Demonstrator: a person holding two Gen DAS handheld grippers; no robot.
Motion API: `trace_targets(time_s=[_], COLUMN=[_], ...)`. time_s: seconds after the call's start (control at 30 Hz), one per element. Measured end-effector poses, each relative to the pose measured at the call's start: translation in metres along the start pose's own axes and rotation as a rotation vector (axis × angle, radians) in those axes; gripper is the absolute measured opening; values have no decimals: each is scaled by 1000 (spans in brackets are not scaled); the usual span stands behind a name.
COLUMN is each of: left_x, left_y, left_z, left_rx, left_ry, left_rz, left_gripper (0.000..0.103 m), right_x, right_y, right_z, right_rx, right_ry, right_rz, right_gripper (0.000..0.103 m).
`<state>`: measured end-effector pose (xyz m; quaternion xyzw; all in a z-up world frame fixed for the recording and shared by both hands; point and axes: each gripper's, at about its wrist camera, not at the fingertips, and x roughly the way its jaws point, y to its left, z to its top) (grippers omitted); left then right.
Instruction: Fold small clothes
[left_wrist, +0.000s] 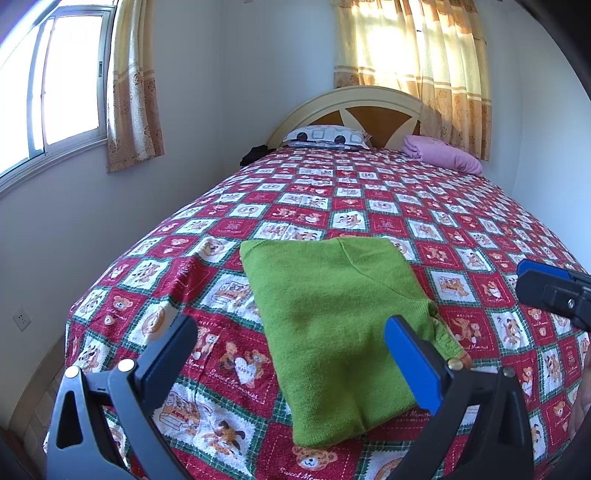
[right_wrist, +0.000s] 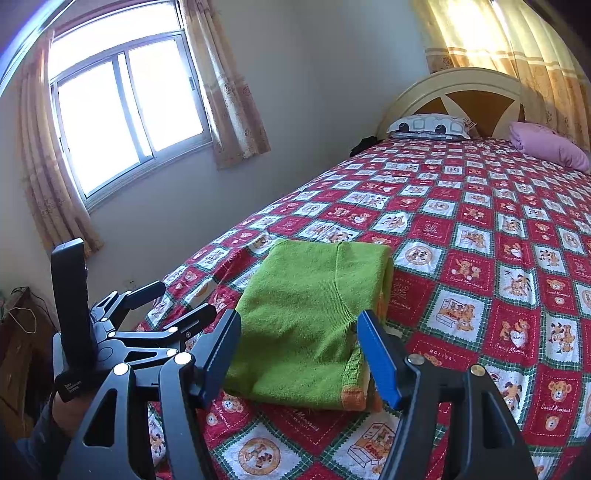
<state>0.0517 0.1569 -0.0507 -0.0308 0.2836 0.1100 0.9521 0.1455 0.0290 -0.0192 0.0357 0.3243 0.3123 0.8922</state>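
Both claws hung spread wide and empty just above the near end of the bed (left_wrist: 461, 206): the left claw (left_wrist: 291, 343) and the right claw (right_wrist: 299, 354). Between their fingers lay the folded green sweater (left_wrist: 332, 306), flat on the bedspread. Beyond it, by the headboard (left_wrist: 354, 107), sat a patterned pillow (left_wrist: 325, 136) and pink bundle (left_wrist: 443, 153).
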Motion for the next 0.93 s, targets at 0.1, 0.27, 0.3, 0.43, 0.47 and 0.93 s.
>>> trace_targets(time_s=[0.1,0.27,0.3,0.43,0.47,0.93], left_x=[-2,-1,-2,0,0,9], left_y=[-2,-2,-1,2,3,7], left_z=[0,1,2,2,3,-2], left_rx=[9,12,9,-1,-4,8], left_ry=[-5,-9,-9,-4,-2,18], left_rz=[-6,9,14,23,24,42], left_gripper=[103,103,103,103,103,103], right_x=[-2,-2,-2,-2,-2,4], right_y=[-1,-1,-1,-1,0,7], right_z=[0,0,0,0,0,-4], right_rx=[3,3,3,2,0,-15], right_ry=[-8,-10,-9,-10,-12,9], right_rz=[0,2,3,5,6,19], right_gripper=[66,67,67,67,67,67])
